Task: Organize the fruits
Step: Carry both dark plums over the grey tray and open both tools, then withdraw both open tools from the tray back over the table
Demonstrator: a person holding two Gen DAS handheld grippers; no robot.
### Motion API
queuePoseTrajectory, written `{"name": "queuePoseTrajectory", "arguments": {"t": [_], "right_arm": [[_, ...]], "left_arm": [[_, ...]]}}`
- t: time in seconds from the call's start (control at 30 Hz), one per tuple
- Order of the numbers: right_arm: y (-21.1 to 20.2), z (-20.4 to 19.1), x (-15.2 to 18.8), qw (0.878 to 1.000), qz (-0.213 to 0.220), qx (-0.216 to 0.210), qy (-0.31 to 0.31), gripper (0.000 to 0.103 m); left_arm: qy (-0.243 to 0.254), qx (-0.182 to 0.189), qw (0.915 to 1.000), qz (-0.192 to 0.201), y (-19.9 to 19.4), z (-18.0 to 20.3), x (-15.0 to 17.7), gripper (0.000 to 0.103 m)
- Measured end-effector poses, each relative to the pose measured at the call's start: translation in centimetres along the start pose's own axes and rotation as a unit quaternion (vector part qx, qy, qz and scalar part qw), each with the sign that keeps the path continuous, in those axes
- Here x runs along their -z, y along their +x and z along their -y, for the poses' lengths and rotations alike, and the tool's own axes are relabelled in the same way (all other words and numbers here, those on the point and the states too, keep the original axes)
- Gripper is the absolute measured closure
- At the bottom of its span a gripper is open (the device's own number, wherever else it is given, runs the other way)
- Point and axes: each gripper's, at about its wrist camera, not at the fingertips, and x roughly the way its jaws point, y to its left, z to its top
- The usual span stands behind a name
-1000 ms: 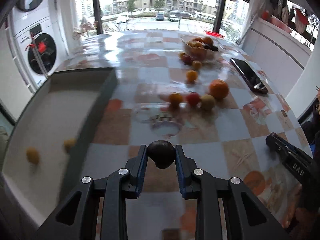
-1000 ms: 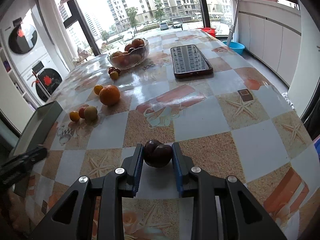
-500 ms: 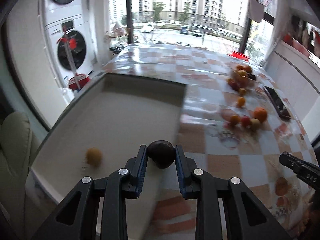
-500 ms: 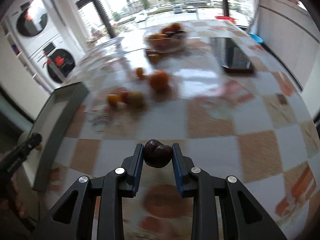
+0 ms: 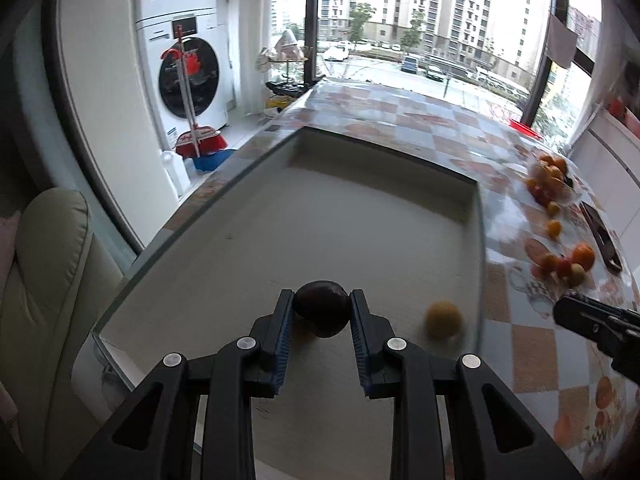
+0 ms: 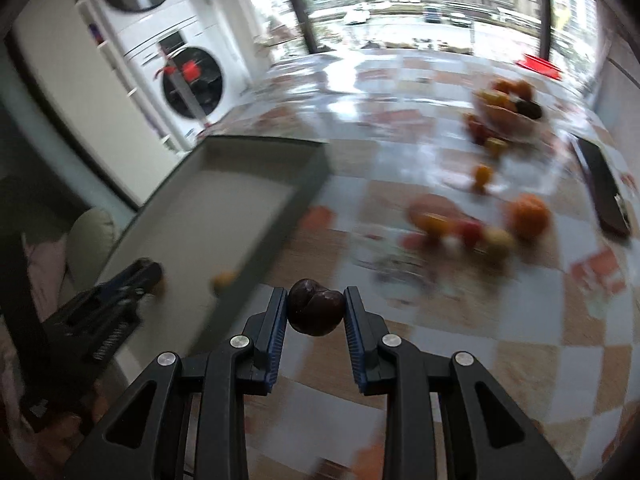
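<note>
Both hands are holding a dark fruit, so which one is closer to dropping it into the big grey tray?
Left. Its dark round fruit hangs over the grey tray; the right's dark lobed fruit is over the checked tablecloth.

This is a home, an enclosed balcony or laundry corner of a flat. Ahead and to the left of the left gripper [image 5: 322,314] stands a stacked washing machine [image 5: 188,76] with a red-handled broom [image 5: 190,96] leaning on it. Straight ahead, tall windows [image 5: 420,20] look out on apartment blocks and parked cars. A table [image 5: 532,356] with a checked, starfish-printed cloth carries a fruit bowl [image 6: 510,114], and a cushioned chair [image 5: 44,280] sits at the near left.
</note>
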Motion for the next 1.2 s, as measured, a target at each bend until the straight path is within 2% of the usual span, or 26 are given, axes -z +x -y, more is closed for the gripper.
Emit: {"name": "queuePoseTrajectory", "arguments": {"t": [0.17, 0.37, 0.43, 0.47, 0.5, 0.53, 0.57, 0.6, 0.7, 0.77, 0.83, 0.93, 1.0, 1.07, 1.13, 1.2], "right_arm": [[1.5, -4.0, -1.7, 0.999, -0.007, -0.035, -0.027, 0.072], [3.6, -6.1, -3.0, 0.998, -0.028, -0.052, -0.037, 0.071], [4.4, -6.1, -3.1, 0.997, -0.041, -0.060, -0.030, 0.060], [4.5, -6.0, -3.1, 0.997, -0.042, -0.059, -0.025, 0.039], [4.3, -5.6, -3.1, 0.998, -0.037, -0.056, -0.018, 0.022], [3.9, -5.3, -3.0, 0.998, -0.030, -0.057, -0.012, 0.019], [3.6, -5.0, -3.0, 0.998, -0.024, -0.058, -0.008, 0.019], [3.2, -4.4, -2.9, 0.998, -0.021, -0.056, -0.003, 0.019], [2.3, -2.8, -2.3, 0.999, -0.014, -0.031, 0.010, 0.016], [1.6, -1.4, -1.6, 1.000, -0.008, -0.013, 0.024, 0.009], [0.8, 0.7, -0.5, 0.999, 0.002, 0.012, 0.040, 0.005], [-0.3, 4.8, 1.3, 0.996, 0.007, 0.044, 0.078, 0.003], [-1.0, 7.9, 2.6, 0.991, 0.011, 0.061, 0.116, 0.003], [-1.8, 11.3, 3.9, 0.984, 0.015, 0.089, 0.155, 0.003], [-2.6, 13.8, 4.8, 0.977, 0.016, 0.121, 0.177, 0.003], [-3.5, 15.9, 5.6, 0.970, 0.023, 0.159, 0.185, 0.003]], "left_arm": [[-0.002, -0.005, 0.9999, 0.012, 0.3, -0.8, -0.5, 0.074], [-0.010, 0.002, 0.9998, 0.015, 0.8, -1.1, -0.8, 0.074], [-0.005, -0.002, 0.9998, 0.018, 1.1, -0.9, -0.6, 0.074], [-0.005, -0.001, 0.9998, 0.018, 1.2, -0.9, -0.5, 0.072], [-0.004, 0.001, 0.9998, 0.020, 1.2, -0.8, -0.4, 0.062], [-0.004, 0.000, 0.9996, 0.027, 1.1, -0.7, -0.2, 0.052], [-0.005, -0.003, 0.9994, 0.035, 0.9, -0.8, -0.2, 0.033], [-0.009, -0.009, 0.9981, 0.060, 0.2, -0.7, 0.1, 0.026], [-0.003, -0.007, 0.9956, 0.093, -1.0, -0.3, 0.1, 0.026], [0.015, -0.011, 0.9967, 0.079, -0.6, 0.3, -0.1, 0.026], [0.043, -0.031, 0.9972, 0.054, 0.2, 1.1, -0.1, 0.026], [0.070, -0.041, 0.9951, 0.057, 0.2, 2.1, -0.1, 0.026], [0.077, -0.030, 0.9957, 0.041, 0.6, 2.8, 0.0, 0.026], [0.099, -0.039, 0.9938, 0.032, 0.7, 3.8, 0.0, 0.026], [0.108, -0.068, 0.9905, 0.050, -0.1, 4.5, 0.1, 0.026], [0.103, -0.082, 0.9885, 0.074, -1.3, 5.0, 0.2, 0.026]]}}
